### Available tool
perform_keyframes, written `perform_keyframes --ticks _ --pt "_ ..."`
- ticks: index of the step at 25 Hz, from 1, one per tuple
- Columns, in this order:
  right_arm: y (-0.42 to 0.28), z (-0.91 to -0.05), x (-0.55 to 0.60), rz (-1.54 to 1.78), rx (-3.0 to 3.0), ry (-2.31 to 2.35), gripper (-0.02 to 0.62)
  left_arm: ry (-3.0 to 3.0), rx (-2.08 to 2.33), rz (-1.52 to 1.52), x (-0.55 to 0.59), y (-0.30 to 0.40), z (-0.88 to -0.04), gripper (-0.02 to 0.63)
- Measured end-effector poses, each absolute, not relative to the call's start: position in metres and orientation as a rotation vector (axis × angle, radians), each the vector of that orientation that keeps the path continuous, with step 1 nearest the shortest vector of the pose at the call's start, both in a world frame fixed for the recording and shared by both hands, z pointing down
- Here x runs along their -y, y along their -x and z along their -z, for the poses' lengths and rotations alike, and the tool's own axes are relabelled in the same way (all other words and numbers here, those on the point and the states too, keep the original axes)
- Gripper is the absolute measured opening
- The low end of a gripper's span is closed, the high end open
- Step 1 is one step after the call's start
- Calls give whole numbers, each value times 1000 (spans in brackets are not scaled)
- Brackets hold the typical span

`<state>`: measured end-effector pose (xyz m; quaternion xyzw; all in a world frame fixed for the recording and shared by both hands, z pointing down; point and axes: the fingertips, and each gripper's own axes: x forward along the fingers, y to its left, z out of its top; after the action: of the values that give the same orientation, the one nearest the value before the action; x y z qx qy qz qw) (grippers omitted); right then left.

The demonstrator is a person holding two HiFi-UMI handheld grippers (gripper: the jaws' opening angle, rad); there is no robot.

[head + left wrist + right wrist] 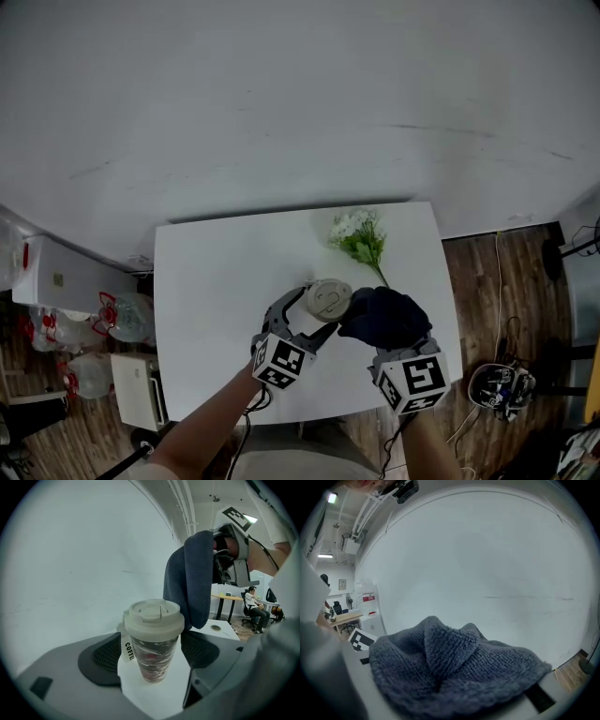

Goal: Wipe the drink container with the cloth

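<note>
So the cup (152,639) is standing upright on the white table (216,309), just below the middle of the head view, right between the pads of the left tool (314,316). That tool is spread wide with a gap on both sides, so nothing is actually holding the cup. The right tool (389,349) is clamped on a bunched dark blue cloth (384,317) that sits right beside the lid (153,616); I can't tell if it's touching.

My worry: it's a tall cup on a narrow base, so a sideways shove from the cloth before it's gripped could tip or skid it. The paper tag (127,651) could snag too.

The flowers (361,236), just up and right of the cup, would get in the way of a wide sweep.
</note>
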<state>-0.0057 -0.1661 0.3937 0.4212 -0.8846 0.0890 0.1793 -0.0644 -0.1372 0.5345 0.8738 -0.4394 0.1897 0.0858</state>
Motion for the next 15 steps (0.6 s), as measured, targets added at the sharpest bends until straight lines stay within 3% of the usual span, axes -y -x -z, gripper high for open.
perform_keyframes --ticks 15 --pt "42 -445 194 -291 2481 -937 41 -2691 1273 -589 149 48 -544 390"
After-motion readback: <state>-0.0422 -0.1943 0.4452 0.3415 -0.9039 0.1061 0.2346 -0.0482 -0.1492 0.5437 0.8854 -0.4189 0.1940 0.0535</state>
